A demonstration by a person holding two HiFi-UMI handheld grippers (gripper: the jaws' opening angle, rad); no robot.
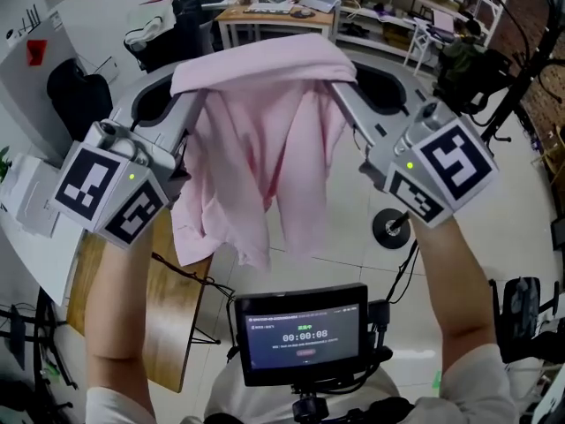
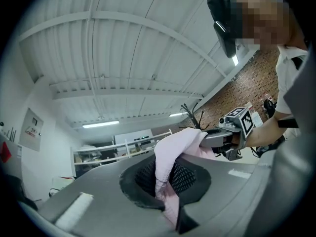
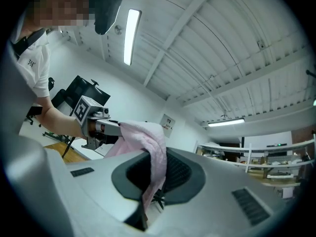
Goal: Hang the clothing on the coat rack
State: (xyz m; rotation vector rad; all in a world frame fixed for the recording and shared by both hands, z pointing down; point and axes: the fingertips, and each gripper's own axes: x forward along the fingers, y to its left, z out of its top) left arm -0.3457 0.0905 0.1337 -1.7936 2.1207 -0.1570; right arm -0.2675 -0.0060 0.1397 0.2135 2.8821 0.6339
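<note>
A pale pink garment [image 1: 256,140] hangs stretched between my two grippers, its top edge draped over both and its body falling down between them. My left gripper [image 1: 177,104] is shut on the left end of the cloth. My right gripper [image 1: 349,87] is shut on the right end. In the left gripper view the pink fabric [image 2: 165,157] is pinched between the dark pads of the left gripper [image 2: 168,174]. The right gripper view shows the same pinch on the fabric [image 3: 150,142] in the right gripper [image 3: 153,172]. A black coat rack [image 1: 521,60] rises at the right, its round base [image 1: 388,228] on the floor.
A wooden table [image 1: 168,325] lies below my left arm. A small monitor [image 1: 305,334] sits on the chest rig. Cluttered desks [image 1: 274,11] and shelving [image 1: 397,16] stand at the back. A dark bag [image 1: 75,95] sits at the far left.
</note>
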